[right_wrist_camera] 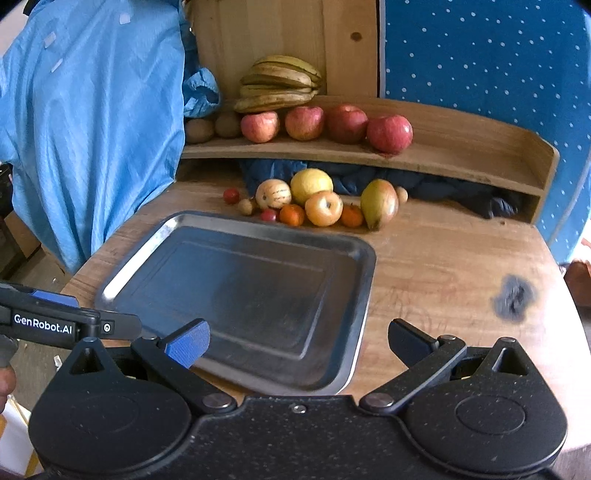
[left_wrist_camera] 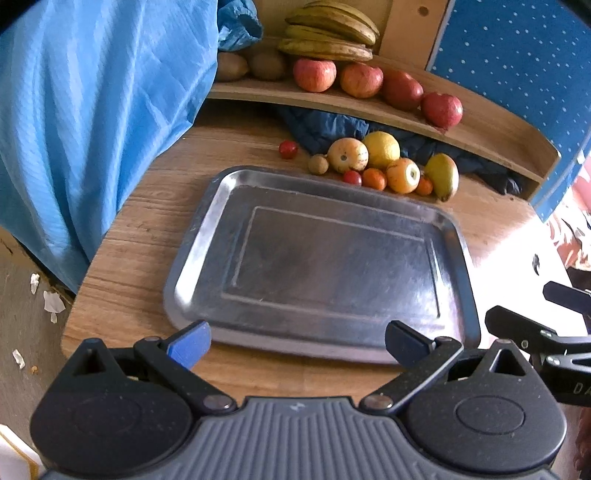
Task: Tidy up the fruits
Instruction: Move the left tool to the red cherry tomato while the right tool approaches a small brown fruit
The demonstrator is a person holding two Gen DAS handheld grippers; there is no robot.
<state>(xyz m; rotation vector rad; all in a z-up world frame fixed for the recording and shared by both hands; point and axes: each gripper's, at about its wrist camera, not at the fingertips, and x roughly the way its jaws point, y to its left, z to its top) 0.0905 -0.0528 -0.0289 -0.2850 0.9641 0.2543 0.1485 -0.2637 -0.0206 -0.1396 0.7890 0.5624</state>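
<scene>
An empty steel tray (left_wrist_camera: 199,236) (right_wrist_camera: 364,273) lies on the wooden table. Behind it sits a pile of fruit: a yellow lemon (left_wrist_camera: 382,149) (right_wrist_camera: 311,184), a striped pale melon (left_wrist_camera: 348,155) (right_wrist_camera: 273,194), a yellow-orange apple (left_wrist_camera: 403,175) (right_wrist_camera: 324,208), a green-red mango (left_wrist_camera: 442,175) (right_wrist_camera: 378,203), small oranges (left_wrist_camera: 373,179) (right_wrist_camera: 291,215) and cherry tomatoes (left_wrist_camera: 288,149) (right_wrist_camera: 231,195). My left gripper (left_wrist_camera: 297,341) is open and empty over the tray's near edge. My right gripper (right_wrist_camera: 298,341) is open and empty at the tray's near right corner.
A wooden shelf (left_wrist_camera: 480,129) (right_wrist_camera: 461,147) at the back holds red apples (left_wrist_camera: 314,74) (right_wrist_camera: 389,133), bananas (left_wrist_camera: 332,33) (right_wrist_camera: 280,83) and kiwis (left_wrist_camera: 231,66) (right_wrist_camera: 199,130). Blue cloth (left_wrist_camera: 92,110) (right_wrist_camera: 92,129) hangs at left. Dark cloth (right_wrist_camera: 443,188) lies under the shelf. A dark stain (right_wrist_camera: 513,291) marks the table.
</scene>
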